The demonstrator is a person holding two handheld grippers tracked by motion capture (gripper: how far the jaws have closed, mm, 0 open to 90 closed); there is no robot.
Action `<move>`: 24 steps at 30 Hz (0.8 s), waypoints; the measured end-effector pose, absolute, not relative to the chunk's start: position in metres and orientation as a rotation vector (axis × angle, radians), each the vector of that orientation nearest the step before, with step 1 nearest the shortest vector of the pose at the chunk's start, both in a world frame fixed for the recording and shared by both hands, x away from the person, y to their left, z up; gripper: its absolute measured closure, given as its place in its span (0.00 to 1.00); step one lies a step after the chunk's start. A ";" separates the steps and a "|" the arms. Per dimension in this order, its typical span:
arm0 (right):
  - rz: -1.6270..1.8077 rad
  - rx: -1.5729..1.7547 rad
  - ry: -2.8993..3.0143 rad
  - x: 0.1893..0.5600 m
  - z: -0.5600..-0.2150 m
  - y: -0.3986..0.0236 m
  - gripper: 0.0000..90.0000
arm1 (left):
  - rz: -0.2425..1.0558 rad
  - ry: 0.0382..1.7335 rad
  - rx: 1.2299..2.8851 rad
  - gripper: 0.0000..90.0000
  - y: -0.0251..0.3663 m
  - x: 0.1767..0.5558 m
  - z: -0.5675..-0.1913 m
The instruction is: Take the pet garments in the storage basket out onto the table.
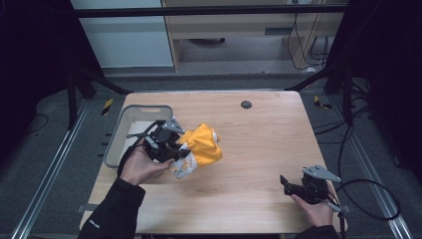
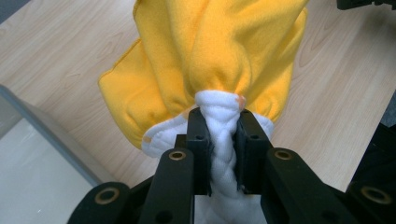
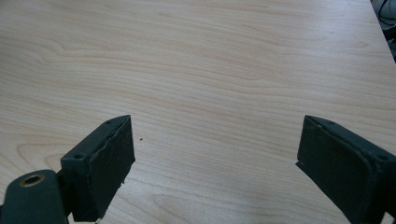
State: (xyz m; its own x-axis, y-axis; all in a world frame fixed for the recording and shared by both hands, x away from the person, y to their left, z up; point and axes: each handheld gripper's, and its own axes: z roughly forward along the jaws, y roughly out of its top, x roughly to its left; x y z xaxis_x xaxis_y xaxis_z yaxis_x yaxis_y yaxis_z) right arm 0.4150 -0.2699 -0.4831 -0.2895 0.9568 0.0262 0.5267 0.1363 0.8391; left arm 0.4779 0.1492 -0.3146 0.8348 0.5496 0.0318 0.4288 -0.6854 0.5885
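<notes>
Yellow fleece, bunched and edged with white quilted fabric, makes up the soft cloth bundle [image 1: 201, 149] held just above the pale wooden worktop [image 1: 249, 149], toward its left edge and about midway between the near and far edges. The left gripper [image 1: 180, 152], held in the person's left hand [image 1: 141, 167], has its two black jaws pinched tight on the white quilted part of the bundle; in the left gripper view the white fabric [image 2: 224, 140] is squeezed into a narrow ridge between the pads while the yellow fleece billows out beyond them. Part of the bundle seems to hang clear of the wood, though from the high view I cannot tell whether its lower end touches the surface.

Just beside the left gripper, at the worktop's left edge, sits a grey rectangular plastic bin [image 1: 122, 137] with a handle slot in its far wall; its pale inside shows at the lower left of the left gripper view.

Near the worktop's front right corner, the right gripper [image 1: 284, 185] rests low in the person's right hand [image 1: 316, 209], well apart from the bundle. Its jaws stand wide apart with nothing between them but bare wood grain.

A small dark round disc [image 1: 246, 104] lies near the far edge of the worktop.
</notes>
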 end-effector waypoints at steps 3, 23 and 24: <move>1.049 1.421 1.885 0.415 -0.483 -0.270 0.12 | 0.271 0.690 2.446 0.87 0.142 0.477 -0.319; 1.048 1.419 1.884 0.415 -0.483 -0.270 0.12 | 0.193 0.601 2.495 0.87 0.103 0.476 -0.357; 1.047 1.419 1.884 0.415 -0.483 -0.270 0.12 | 0.187 0.598 2.499 0.87 0.102 0.476 -0.359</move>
